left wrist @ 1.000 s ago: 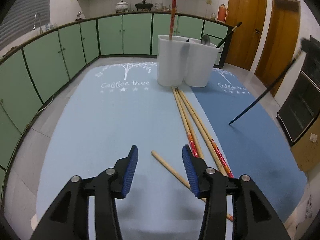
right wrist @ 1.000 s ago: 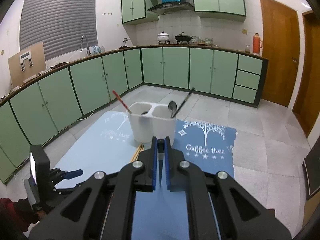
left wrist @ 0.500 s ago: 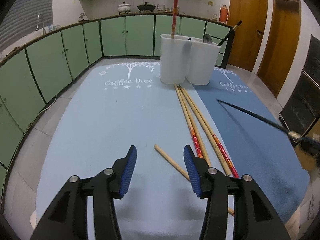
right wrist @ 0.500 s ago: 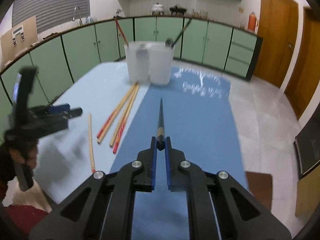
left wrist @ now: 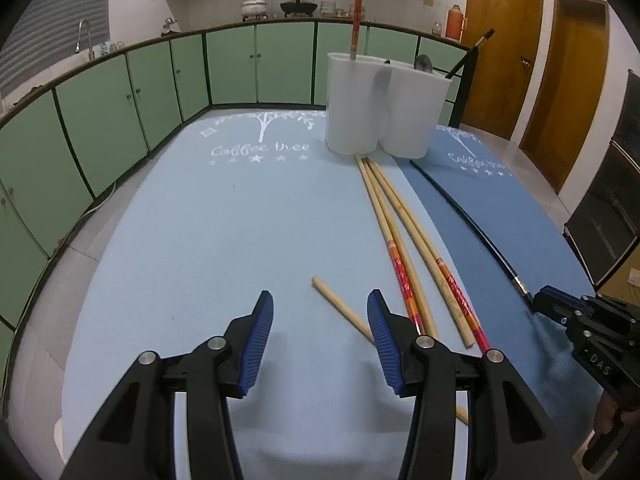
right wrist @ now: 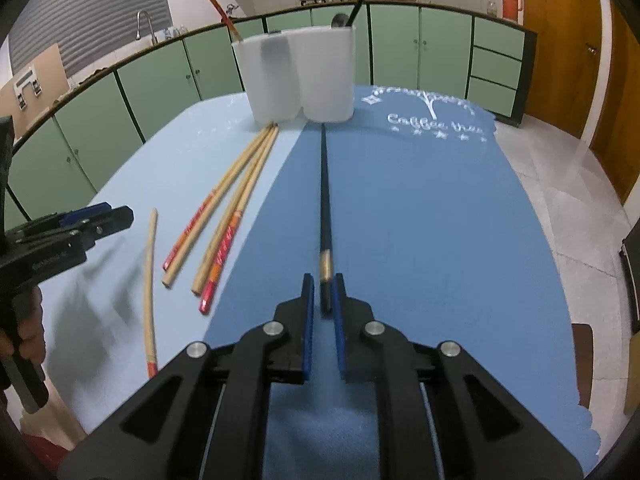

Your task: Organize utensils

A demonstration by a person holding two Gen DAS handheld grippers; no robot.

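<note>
On the table, two mats are lying side by side: we are seeing a light blue mat (left wrist: 192, 240) on the left and a dark blue mat (right wrist: 420, 220) on the right, their shared seam running toward the white two-cup utensil holder (right wrist: 298, 76) at the far end. The holder is already carrying a red-ended chopstick, a spoon and a black chopstick. Three wooden chopsticks (left wrist: 400, 232) are lying bunched beside the seam, tips nearly touching the holder's base; a fourth, the loose wooden chopstick (left wrist: 340, 310), is lying apart and slanted near the front. We are noting wide bare mat left of the bunch, and open dark mat right of the black chopstick (right wrist: 325, 200), up to the mat's right edge. That black chopstick is lying flat, pointing at the holder. The right gripper (right wrist: 321, 300) is tilting down over its near end, jaws opening, pads standing just off the stick between them. The left gripper (left wrist: 320, 332) is angling down at the light mat, jaws about half apart, holding nothing; its right finger (left wrist: 382, 340) is covering part of the loose chopstick.
</note>
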